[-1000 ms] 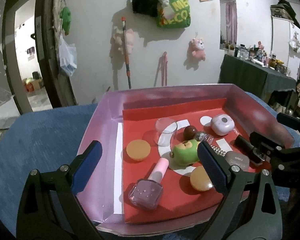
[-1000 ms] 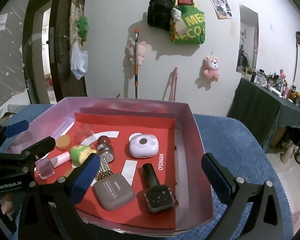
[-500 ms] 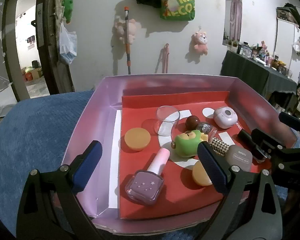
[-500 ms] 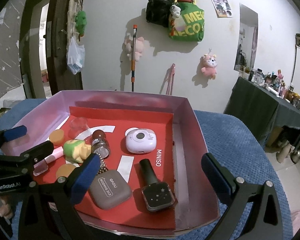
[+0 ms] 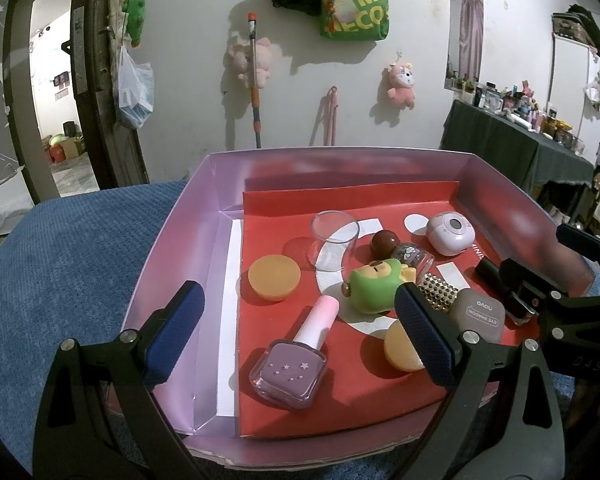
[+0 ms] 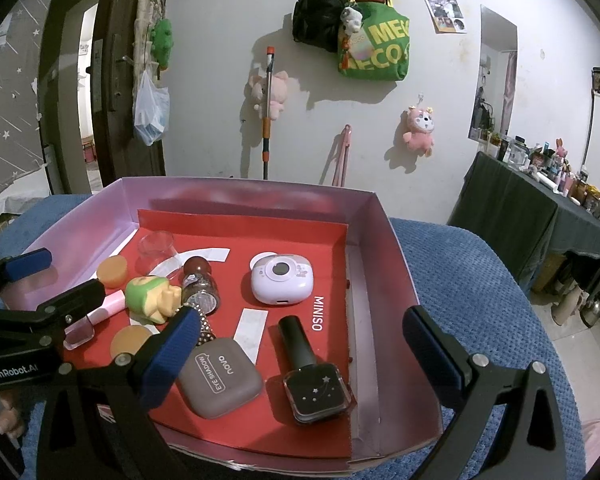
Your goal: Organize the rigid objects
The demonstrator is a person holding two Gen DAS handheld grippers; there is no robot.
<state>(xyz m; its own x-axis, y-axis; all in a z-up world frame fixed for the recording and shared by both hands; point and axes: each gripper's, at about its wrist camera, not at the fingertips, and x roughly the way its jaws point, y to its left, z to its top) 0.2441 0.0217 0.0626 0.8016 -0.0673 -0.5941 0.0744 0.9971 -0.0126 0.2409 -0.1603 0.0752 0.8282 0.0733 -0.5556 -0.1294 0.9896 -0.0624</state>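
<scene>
A pink-walled box with a red liner holds small items. In the left wrist view lie a purple nail polish bottle, two orange discs, a green toy, a clear cup, a white-lilac case and a taupe eye shadow case. My left gripper is open, above the box's near edge. In the right wrist view the eye shadow case and a black nail polish bottle lie between the fingers of my open right gripper. The white-lilac case lies beyond.
The box sits on a blue textured cloth. A doorway is at the left, a wall with hung bags and plush toys behind, and a dark table with bottles at the right.
Both grippers have drawn slightly nearer and lower over the box; the items look larger. Nothing was taken hold of or moved.
</scene>
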